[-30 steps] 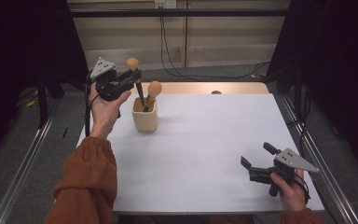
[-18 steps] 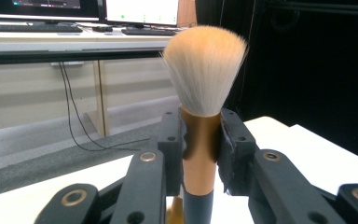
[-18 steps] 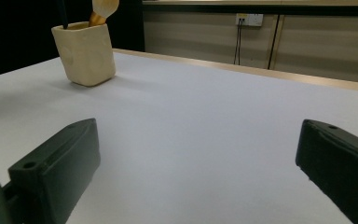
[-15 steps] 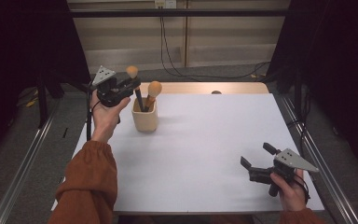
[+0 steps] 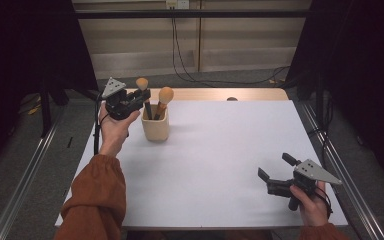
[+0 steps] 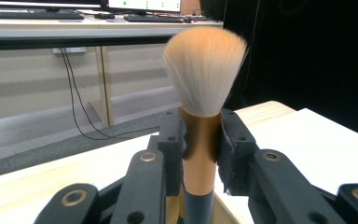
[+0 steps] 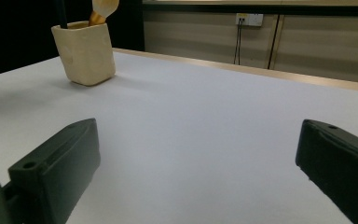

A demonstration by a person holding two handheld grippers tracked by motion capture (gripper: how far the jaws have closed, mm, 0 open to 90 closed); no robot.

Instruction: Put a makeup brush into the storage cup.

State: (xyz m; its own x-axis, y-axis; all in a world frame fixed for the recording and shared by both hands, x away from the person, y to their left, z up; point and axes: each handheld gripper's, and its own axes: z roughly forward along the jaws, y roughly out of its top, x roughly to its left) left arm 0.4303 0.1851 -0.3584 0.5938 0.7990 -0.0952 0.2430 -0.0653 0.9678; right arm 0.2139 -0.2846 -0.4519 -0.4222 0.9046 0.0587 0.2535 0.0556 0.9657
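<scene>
Makeup brush [image 6: 200, 107] clamped upright in the left gripper [image 5: 141, 99]

Its handle dips into the cream cup [image 5: 155, 129] beside a second brush [image 5: 164, 98]; the right gripper [image 5: 276, 173] rests released, well apart.

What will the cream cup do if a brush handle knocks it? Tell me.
The cream cup looks small and stands unfixed on the smooth white table, so it would probably slide. With two tall brushes inside, it may be top-heavy and tip.
</scene>
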